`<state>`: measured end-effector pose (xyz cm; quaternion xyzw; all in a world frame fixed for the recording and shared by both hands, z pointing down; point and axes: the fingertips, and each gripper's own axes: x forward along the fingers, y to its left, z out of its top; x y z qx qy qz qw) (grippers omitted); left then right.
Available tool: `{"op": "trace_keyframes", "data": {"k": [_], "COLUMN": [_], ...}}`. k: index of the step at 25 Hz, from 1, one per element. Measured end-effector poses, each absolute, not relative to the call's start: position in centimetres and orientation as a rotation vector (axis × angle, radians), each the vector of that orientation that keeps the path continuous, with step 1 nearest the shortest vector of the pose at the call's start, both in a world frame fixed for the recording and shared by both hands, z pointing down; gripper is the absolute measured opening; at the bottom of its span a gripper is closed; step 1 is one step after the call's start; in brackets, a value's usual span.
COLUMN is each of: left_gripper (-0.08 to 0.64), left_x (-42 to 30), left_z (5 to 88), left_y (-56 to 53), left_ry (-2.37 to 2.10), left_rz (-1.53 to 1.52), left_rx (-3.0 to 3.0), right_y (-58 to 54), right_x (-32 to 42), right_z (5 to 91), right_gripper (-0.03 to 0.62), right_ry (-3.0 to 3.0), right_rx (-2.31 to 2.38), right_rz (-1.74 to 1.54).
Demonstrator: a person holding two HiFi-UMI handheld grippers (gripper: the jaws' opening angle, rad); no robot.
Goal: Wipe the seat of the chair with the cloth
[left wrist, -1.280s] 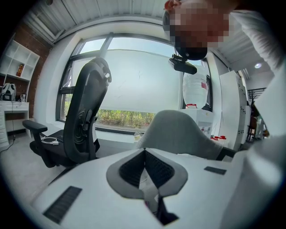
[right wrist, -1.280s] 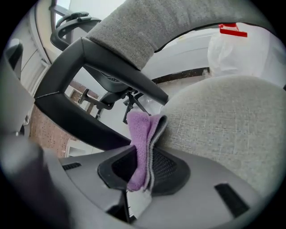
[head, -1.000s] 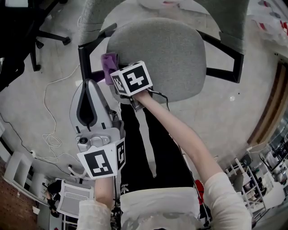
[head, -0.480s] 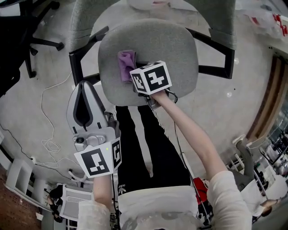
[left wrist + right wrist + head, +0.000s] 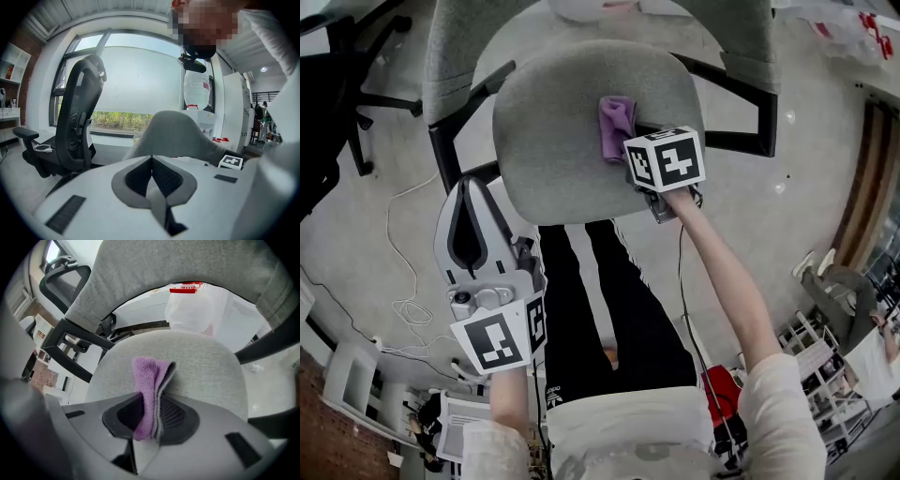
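Off to the left, a black office chair (image 5: 77,126) stands upright before the big window (image 5: 136,75) — a strip of green shrubs (image 5: 119,121) runs along its foot. White wall shelves (image 5: 10,79) sit at the far left edge. Down on the pale floor (image 5: 356,234), a thin white cable (image 5: 410,307) lies in loose loops. Further back, a white plastic bag (image 5: 197,310) with red print — and a wire rack (image 5: 811,361) at lower right.

Office workspace, grey swivel chair (image 5: 572,141), black mesh chair (image 5: 77,126), big window (image 5: 140,79), wall shelves (image 5: 11,70)

Black office chair (image 5: 78,119), large window (image 5: 140,84), pale floor (image 5: 802,230)
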<state>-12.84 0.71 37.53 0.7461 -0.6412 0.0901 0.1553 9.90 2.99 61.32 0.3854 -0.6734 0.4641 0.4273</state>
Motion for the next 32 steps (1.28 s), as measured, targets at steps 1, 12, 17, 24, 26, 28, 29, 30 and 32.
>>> {"op": "trace_keyframes", "data": {"k": [1, 12, 17, 24, 26, 28, 29, 30, 32], "left_gripper": [0.012, 0.012, 0.012, 0.012, 0.012, 0.012, 0.012, 0.012, 0.012], "left_x": [-12.7, -11.0, -10.7, -11.1, -11.1, -11.3, -11.4, -11.6, -12.2], "left_z": [37.5, 37.0, 36.5, 36.6, 36.6, 36.5, 36.5, 36.6, 37.0], "left_y": [0.6, 0.3, 0.0, 0.3, 0.5, 0.5, 0.5, 0.6, 0.7], "left_ry": [-1.833, -1.803, -1.799, -1.811, -1.816, -1.824, -1.830, -1.838, -1.858], "left_rz": [0.258, 0.252, 0.253, 0.256, 0.258, 0.254, 0.251, 0.249, 0.251], "left_rx": [2.143, 2.180, 2.206, 2.186, 2.180, 2.174, 2.170, 2.165, 2.147], "right_y": [2.9, 2.5, 2.6, 2.8, 2.5, 2.5, 2.4, 2.3, 2.9], "right_x": [10.9, 22.0, 24.9, 26.2, 26.4, 26.4, 25.9, 25.1, 21.9], "right_z": [61.3, 60.5, 60.1, 59.7, 59.5, 58.9, 58.4, 57.8, 56.9], "right_gripper": [0.092, 0.092, 0.092, 0.091, 0.091, 0.091, 0.091, 0.091, 0.091], "right_ry": [-1.668, -1.431, -1.307, -1.228, -1.237, -1.262, -1.300, -1.353, -1.472], "right_rx": [0.978, 1.150, 1.209, 1.255, 1.274, 1.299, 1.317, 1.334, 1.332], "right_rz": [1.144, 0.901, 0.847, 0.828, 0.828, 0.844, 0.856, 0.874, 0.925]}}
